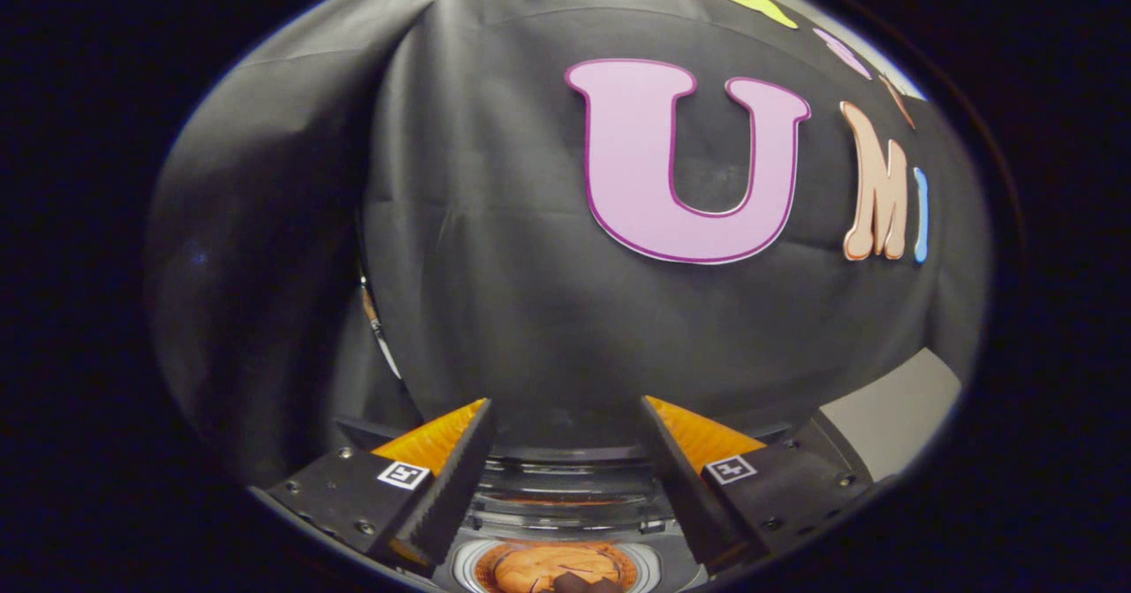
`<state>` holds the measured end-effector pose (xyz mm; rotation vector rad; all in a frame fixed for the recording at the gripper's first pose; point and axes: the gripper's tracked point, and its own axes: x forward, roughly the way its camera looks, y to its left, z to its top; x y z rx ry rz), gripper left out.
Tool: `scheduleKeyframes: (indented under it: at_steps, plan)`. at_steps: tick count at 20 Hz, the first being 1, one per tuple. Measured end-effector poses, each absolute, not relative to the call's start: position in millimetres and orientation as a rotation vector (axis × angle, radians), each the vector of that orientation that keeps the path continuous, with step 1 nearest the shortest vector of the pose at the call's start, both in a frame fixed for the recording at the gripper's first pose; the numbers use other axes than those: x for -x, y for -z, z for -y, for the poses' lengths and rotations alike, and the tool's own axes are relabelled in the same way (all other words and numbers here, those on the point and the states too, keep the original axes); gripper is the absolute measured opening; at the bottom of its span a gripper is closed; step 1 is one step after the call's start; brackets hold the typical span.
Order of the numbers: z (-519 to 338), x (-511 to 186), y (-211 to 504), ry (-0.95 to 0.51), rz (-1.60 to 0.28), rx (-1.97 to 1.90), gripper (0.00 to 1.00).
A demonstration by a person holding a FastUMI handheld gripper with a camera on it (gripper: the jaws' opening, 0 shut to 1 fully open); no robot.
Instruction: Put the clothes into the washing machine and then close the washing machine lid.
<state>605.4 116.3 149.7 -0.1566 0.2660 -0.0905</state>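
Observation:
My gripper [565,403] is open, with nothing between its fingers, and it points at the booth's black cloth wall. Low between the fingers I see the top of the washing machine [565,497]. Its round drum opening [466,565] lies below me. An orange garment [548,566] rests inside the drum, with a small dark piece [585,584] at its near edge. A shiny, ribbed band across the back of the machine may be the raised lid; I cannot tell for sure.
The black cloth wall [495,292] hangs close behind the machine and folds around at the left [265,266]. A pale flat surface [892,416] shows beyond the right finger.

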Motion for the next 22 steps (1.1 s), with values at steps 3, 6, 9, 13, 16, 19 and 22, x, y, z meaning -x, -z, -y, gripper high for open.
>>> scheduleKeyframes:
  at_steps: [3,6,9,13,16,19,22]
  plan:
    - [-118,-620,-133,0.084,-0.309,0.169,0.98]
    - [-117,-628,-127,0.095,-0.324,0.149,0.98]
    - [-117,-632,-122,0.082,-0.346,0.095,0.94]
    - [-118,-625,-120,0.073,-0.368,0.105,0.92]
    - [-115,-629,-118,0.068,-0.378,0.107,0.92]
    - [-114,-629,-119,0.067,-0.37,0.105,0.92]
    - [-113,-628,-119,0.067,-0.365,0.107,0.92]
